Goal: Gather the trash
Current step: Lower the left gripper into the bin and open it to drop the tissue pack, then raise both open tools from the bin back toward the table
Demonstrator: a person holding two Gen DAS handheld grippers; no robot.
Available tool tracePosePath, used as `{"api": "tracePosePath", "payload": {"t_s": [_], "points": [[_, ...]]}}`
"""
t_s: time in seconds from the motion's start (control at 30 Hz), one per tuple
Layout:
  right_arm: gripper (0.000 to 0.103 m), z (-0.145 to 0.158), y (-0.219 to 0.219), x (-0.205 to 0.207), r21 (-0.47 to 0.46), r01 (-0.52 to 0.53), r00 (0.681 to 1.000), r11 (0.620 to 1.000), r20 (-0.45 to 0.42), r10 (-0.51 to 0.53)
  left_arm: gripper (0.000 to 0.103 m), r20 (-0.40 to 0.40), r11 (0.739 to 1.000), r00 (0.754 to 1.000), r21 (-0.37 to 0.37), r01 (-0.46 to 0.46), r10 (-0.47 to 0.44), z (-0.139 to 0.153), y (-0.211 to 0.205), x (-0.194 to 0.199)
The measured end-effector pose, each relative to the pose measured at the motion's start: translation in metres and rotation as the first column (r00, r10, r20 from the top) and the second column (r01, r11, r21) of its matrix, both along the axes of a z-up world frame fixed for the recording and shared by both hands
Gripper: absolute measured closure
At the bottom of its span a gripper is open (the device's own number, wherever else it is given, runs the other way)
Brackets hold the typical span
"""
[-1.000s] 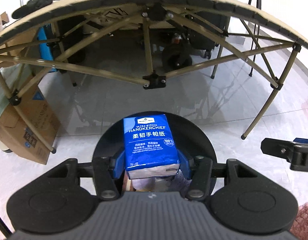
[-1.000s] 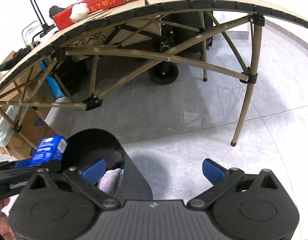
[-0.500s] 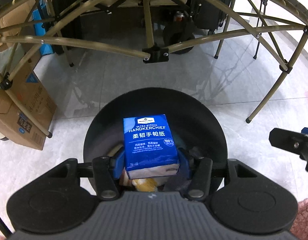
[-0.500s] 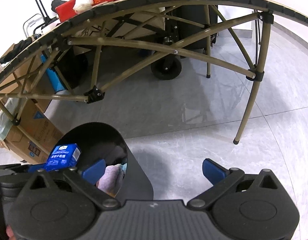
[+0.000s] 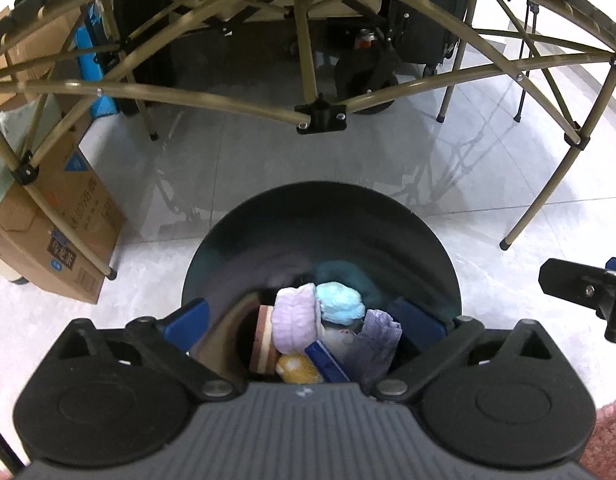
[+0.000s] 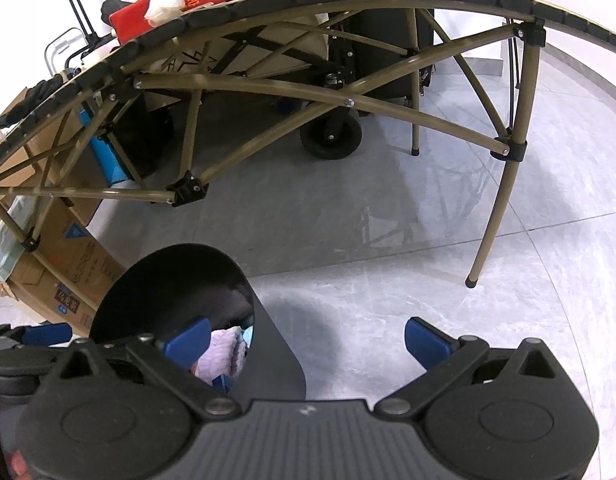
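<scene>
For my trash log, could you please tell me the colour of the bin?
The bin is black, clearest in the right wrist view.

Bright, even indoor light. Glossy floor [image 5: 268,168] mirroring the frame [image 5: 320,118] with soft shadows. Strong fisheye bending at the edges, corners washed white. Bin [image 5: 320,240] interior dim, slightly blurred.
</scene>
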State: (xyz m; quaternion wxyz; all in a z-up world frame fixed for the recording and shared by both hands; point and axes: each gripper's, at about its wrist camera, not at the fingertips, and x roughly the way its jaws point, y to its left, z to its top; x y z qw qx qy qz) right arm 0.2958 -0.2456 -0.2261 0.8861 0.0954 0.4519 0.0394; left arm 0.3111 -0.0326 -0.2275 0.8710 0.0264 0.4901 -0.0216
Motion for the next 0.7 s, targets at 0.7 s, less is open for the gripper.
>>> {"api": "tracePosePath", "payload": {"t_s": [0.7], "points": [[0.000,0.004,0.006,-0.002,0.004,-0.030,0.999,1.000,0.020,0.030,0.000,0.011,0.998,0.999,-0.035,-0.044,0.044,0.012,0.008,-0.004]]}}
